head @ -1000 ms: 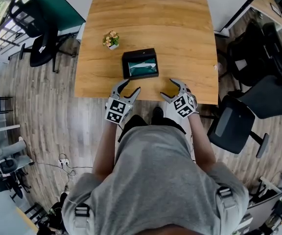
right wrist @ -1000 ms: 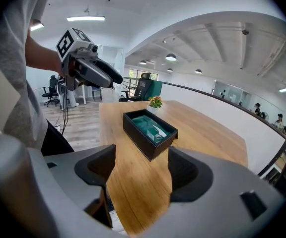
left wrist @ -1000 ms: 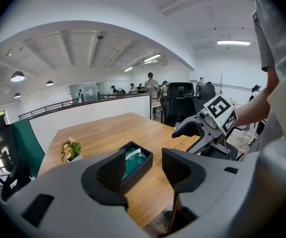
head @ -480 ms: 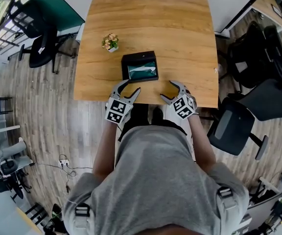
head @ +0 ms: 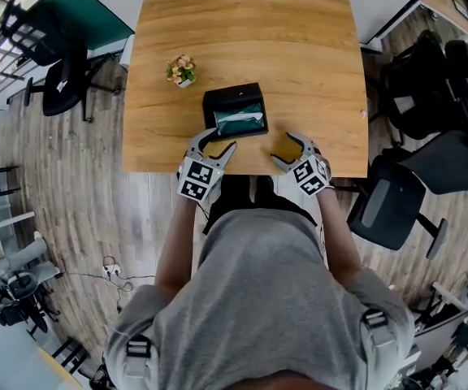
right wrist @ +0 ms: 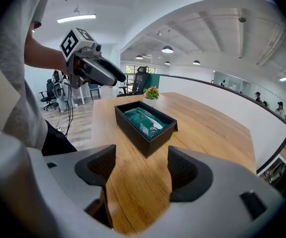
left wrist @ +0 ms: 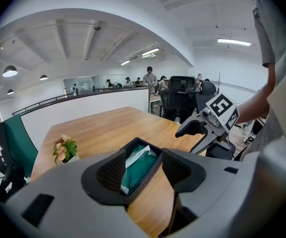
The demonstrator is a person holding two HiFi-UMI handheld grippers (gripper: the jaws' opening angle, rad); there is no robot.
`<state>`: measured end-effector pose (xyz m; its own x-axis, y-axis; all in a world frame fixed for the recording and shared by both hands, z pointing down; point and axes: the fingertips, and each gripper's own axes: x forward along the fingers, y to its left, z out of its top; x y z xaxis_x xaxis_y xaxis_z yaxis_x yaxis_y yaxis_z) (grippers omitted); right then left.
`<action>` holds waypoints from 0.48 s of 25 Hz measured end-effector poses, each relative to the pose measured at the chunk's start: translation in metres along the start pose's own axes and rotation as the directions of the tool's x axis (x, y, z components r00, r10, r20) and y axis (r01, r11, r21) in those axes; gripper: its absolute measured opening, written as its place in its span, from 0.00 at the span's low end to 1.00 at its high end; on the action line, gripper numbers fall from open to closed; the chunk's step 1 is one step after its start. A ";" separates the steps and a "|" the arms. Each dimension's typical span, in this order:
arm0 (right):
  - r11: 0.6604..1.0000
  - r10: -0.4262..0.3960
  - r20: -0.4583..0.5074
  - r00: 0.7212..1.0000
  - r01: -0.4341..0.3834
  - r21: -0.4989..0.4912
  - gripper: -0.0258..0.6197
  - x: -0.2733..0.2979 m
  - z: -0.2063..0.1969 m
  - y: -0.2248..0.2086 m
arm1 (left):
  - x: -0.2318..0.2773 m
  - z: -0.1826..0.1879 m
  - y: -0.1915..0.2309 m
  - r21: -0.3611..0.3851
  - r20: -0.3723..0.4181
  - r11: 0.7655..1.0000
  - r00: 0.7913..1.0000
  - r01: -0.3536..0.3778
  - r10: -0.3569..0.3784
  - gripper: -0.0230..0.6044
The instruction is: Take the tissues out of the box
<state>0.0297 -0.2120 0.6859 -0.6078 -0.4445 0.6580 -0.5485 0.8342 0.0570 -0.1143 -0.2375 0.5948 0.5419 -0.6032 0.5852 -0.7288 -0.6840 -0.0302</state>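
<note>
Since a second ago the left tool (head: 217,140) has drawn closer to the black rectangular open box (head: 234,109). Its jaw tips now sit just beside the box's near left corner. The right tool (head: 286,146) has hardly shifted and stays near the box's right end, apart from it. Both tools have their jaws spread apart with nothing between them.

There is one box, and it stands near the front edge of the light wooden worktop (head: 242,31). Inside it lies one green tissue pack (head: 239,120) with a white sheet at its top.

The head view shows one small potted plant with pale flowers (head: 182,69) to the far left of the box. It also shows dark office chairs on the floor on both sides.

The left tool's own view (left wrist: 144,172) frames the box (left wrist: 156,150) between its open jaws and catches the right tool (left wrist: 200,135) to the right. The right tool's view (right wrist: 142,175) has bare wood between its jaws, with the box (right wrist: 145,125) beyond. It alone shows distant people in the office.
</note>
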 end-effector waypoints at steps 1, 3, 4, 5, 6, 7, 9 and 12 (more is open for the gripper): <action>1.000 0.001 -0.004 1.000 -0.001 0.006 0.56 0.002 -0.001 -0.001 | 0.003 -0.002 0.002 -0.001 -0.006 1.000 1.000 0.009 -0.009 0.43; 1.000 0.004 -0.013 1.000 -0.004 0.016 0.56 0.006 -0.001 -0.003 | 0.009 -0.005 0.006 0.002 -0.018 1.000 0.999 0.026 -0.026 0.43; 1.000 0.006 -0.015 1.000 -0.006 0.021 0.56 0.008 0.001 -0.003 | 0.012 -0.006 0.008 0.004 -0.025 0.999 0.999 0.034 -0.033 0.43; 1.000 0.008 -0.018 1.000 -0.008 0.026 0.56 0.010 0.002 -0.004 | 0.015 -0.007 0.011 0.006 -0.030 0.999 0.999 0.041 -0.040 0.43; 1.000 0.009 -0.021 1.000 -0.008 0.029 0.56 0.012 0.003 -0.006 | 0.018 -0.007 0.014 0.006 -0.032 0.999 0.998 0.049 -0.048 0.43; 1.000 0.009 -0.023 1.000 -0.009 0.029 0.56 0.014 0.004 -0.008 | 0.022 -0.007 0.016 0.004 -0.034 0.998 0.998 0.058 -0.057 0.43; 1.000 0.017 -0.026 1.000 -0.016 0.021 0.57 0.020 0.007 -0.010 | 0.029 -0.009 0.021 0.005 -0.042 0.997 0.996 0.076 -0.076 0.43; 0.999 0.028 -0.049 0.998 -0.027 0.022 0.57 0.028 0.005 -0.014 | 0.041 -0.018 0.026 0.043 -0.086 0.994 0.992 0.100 -0.096 0.43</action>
<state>0.0176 -0.2373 0.6995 -0.5940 -0.4049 0.6951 -0.5443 0.8385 0.0233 -0.1184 -0.2725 0.6329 0.5717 -0.4970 0.6528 -0.6522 -0.7580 -0.0059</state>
